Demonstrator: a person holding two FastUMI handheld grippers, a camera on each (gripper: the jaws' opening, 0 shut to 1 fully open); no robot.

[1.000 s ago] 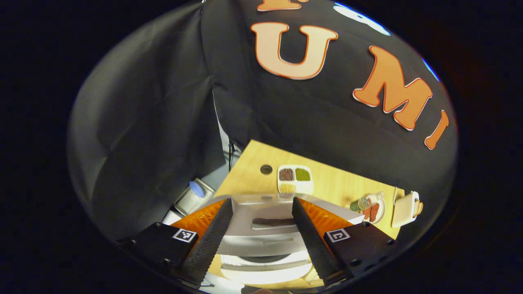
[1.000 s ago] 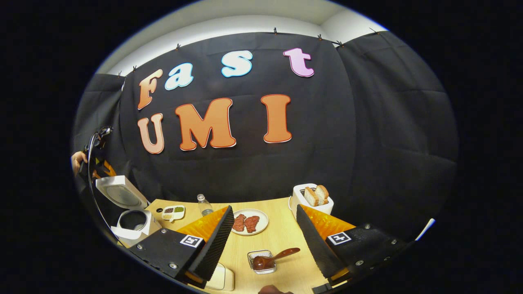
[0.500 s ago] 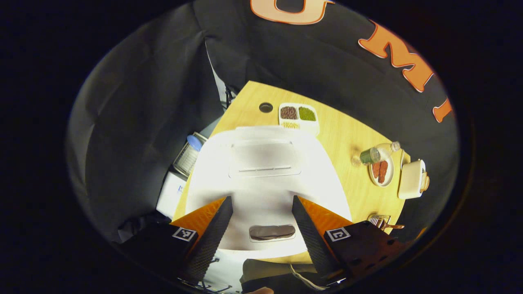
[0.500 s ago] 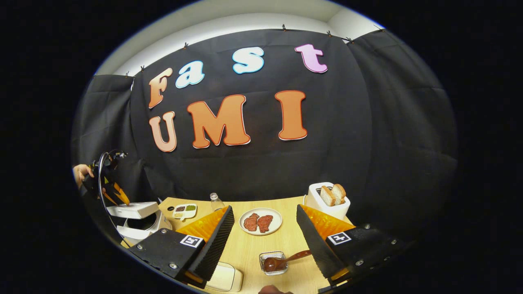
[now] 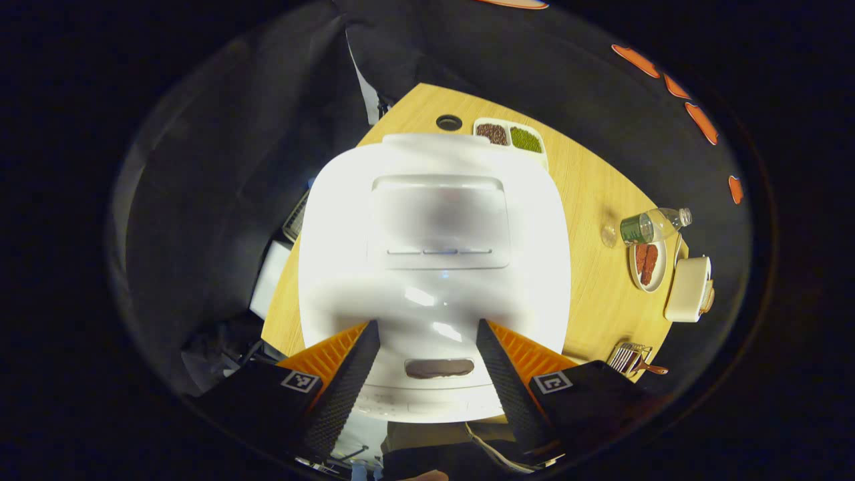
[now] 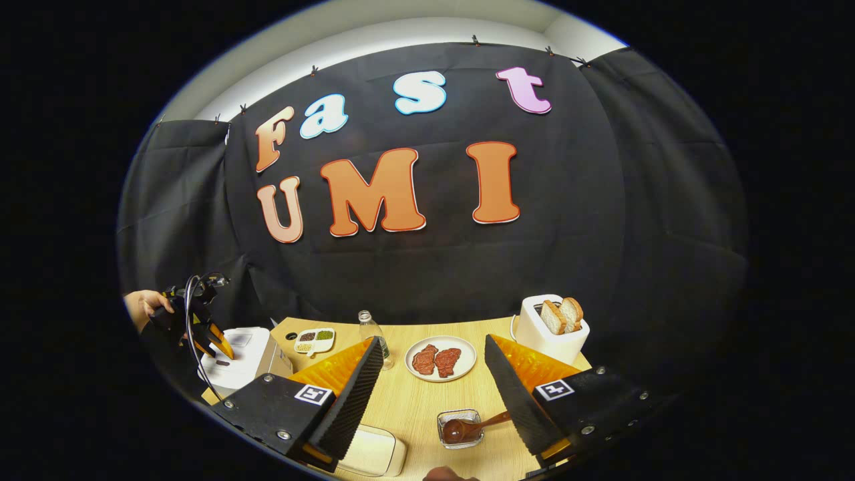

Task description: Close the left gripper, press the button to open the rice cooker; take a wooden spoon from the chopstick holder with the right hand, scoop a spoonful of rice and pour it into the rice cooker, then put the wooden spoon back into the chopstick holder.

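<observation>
With the cooker (image 5: 434,267) lid down on the table's left end and its dark button (image 5: 439,368) between the spread fingers of the left gripper (image 5: 427,374), bring those fingers together first, then press straight down on the button; the right gripper (image 6: 433,394) hangs apart above the spoon (image 6: 467,427)

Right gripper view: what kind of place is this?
Probably a mock kitchen in a recording booth: a wooden table carries a toaster with bread, a plate of meat and a rice cooker.
</observation>
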